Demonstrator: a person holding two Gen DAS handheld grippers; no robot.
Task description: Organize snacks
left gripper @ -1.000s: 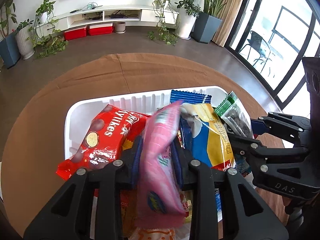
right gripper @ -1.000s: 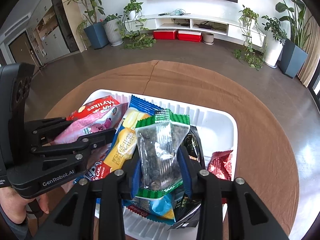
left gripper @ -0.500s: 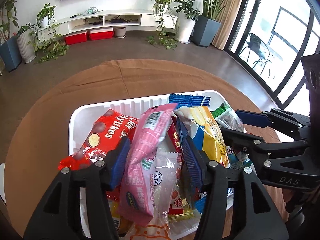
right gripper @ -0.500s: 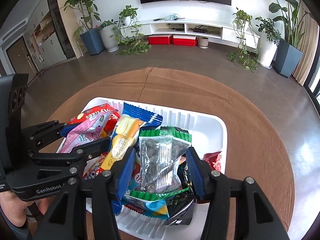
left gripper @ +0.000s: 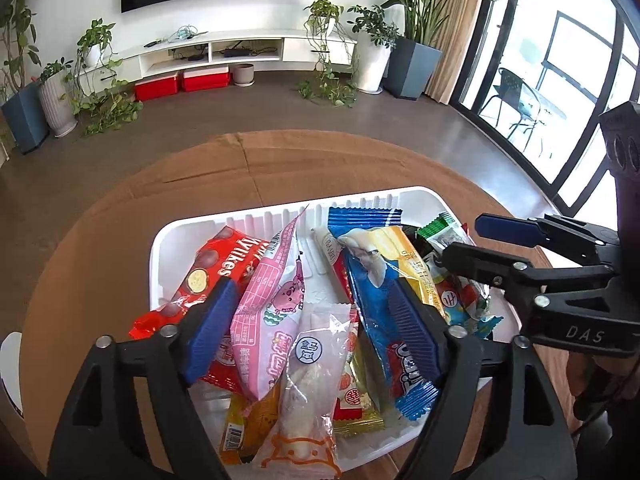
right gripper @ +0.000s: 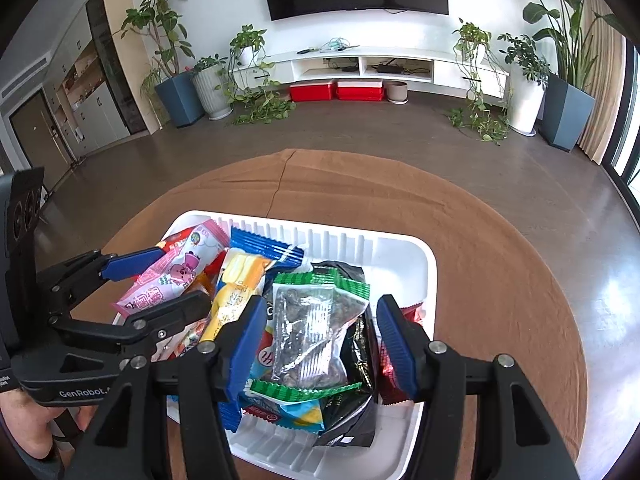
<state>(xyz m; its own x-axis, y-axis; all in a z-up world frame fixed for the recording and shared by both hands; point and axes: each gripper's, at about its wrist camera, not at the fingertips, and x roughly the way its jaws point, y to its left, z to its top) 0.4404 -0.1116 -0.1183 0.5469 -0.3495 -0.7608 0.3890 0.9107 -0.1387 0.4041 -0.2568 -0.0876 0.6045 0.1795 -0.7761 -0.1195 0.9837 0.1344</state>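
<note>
Left wrist view: the left gripper [left gripper: 310, 320] stands wide apart, holding nothing, above the pink packet [left gripper: 272, 304], which lies in the white tray [left gripper: 160, 248] against the red packet [left gripper: 212, 268] at the tray's left edge.

Right wrist view: the right gripper [right gripper: 320, 340] is likewise spread wide and empty over the green-edged packet [right gripper: 312, 332], which rests atop the pile near the tray's right edge. Both appear deposited, jaws clear for withdrawal.

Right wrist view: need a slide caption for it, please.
Open right gripper hovers over a green-edged snack packet lying in the white tray.
</note>
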